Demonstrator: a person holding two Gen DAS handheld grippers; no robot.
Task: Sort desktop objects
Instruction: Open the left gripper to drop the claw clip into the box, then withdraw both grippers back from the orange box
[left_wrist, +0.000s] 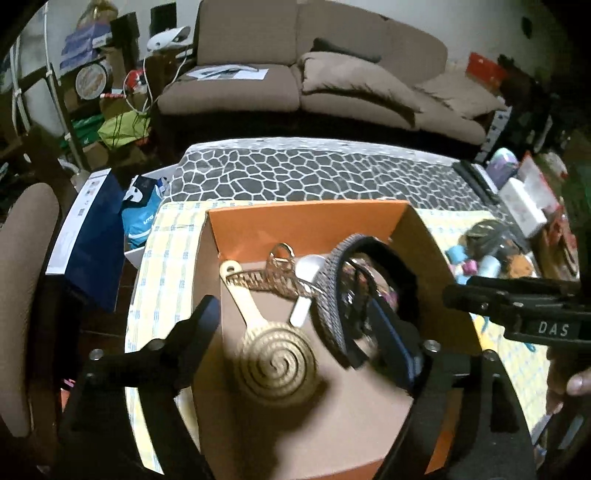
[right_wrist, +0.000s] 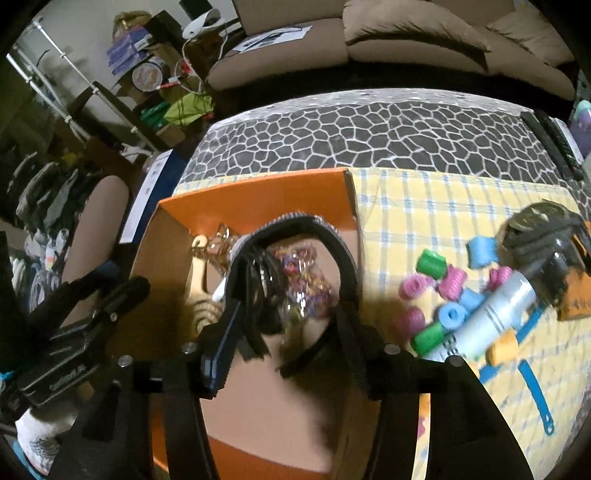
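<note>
Below both tongs, the orange box (left_wrist: 306, 221) is seen with its cardboard floor already part filled. The left tongs (left_wrist: 306, 332) are spread wide with nothing between them; the gold spiral brush (left_wrist: 277, 365) lies on the floor just beneath the gap, untouched. The right tongs (right_wrist: 288, 325) stand partly apart, and the headbands (right_wrist: 306, 229) arch up between their fingers; whether a pad is in contact with the bands cannot be told from the blur, but no squeeze is visible. No earlier picture is given, so only this stance is stated.

The step in hand is judged to be a release into the box followed by a withdrawal. It is done well if both tongs are lifted straight up, so that the curved bands are not hooked and dragged out, and if the box wall is cleared before any sideways move.

Beyond the right tongs, on the yellow check cloth (right_wrist: 424, 206), foam rollers (right_wrist: 443, 288) are left to sort: short soft tubes in pink, green and blue, likely to roll and compress. A white bottle (right_wrist: 495, 310) lies among them, smooth and hard. One headband is ribbed and glittery, another matte black. A gold comb (left_wrist: 273, 284) is thin and toothed.
</note>
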